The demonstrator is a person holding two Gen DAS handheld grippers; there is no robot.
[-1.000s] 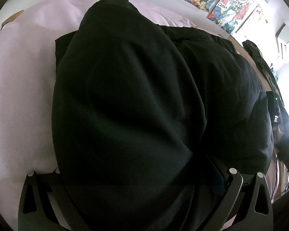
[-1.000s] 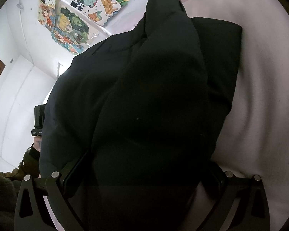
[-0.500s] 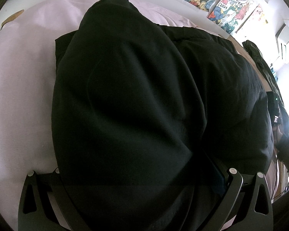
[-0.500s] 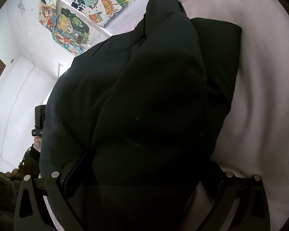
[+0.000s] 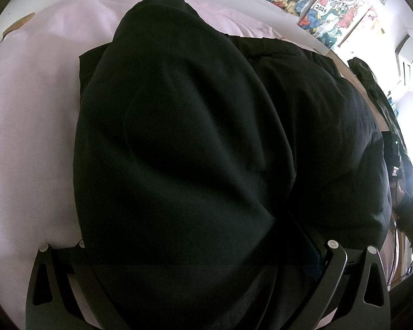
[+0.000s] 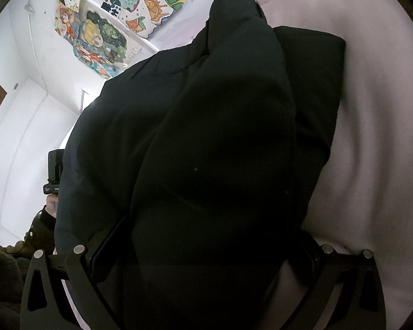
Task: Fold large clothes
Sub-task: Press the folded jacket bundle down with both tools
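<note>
A large black padded jacket (image 5: 316, 126) (image 6: 118, 137) lies spread on a pale pink bed sheet (image 5: 27, 137) (image 6: 377, 137). In each wrist view one bulky sleeve (image 5: 173, 137) (image 6: 220, 151) runs from the cuff at the far end straight back into the gripper. My left gripper (image 5: 195, 247) has its jaws wide apart with the sleeve filling the gap and covering the fingertips. My right gripper (image 6: 206, 247) stands the same way on the other sleeve. Each gripper also shows at the edge of the other's view, held by a hand.
Colourful posters (image 5: 327, 2) (image 6: 102, 38) hang on the white wall beyond the bed. An air conditioner (image 5: 407, 57) is mounted at the upper right. A dark green garment (image 5: 371, 88) lies past the jacket's far edge. Pink sheet lies bare to the left and right of the jacket.
</note>
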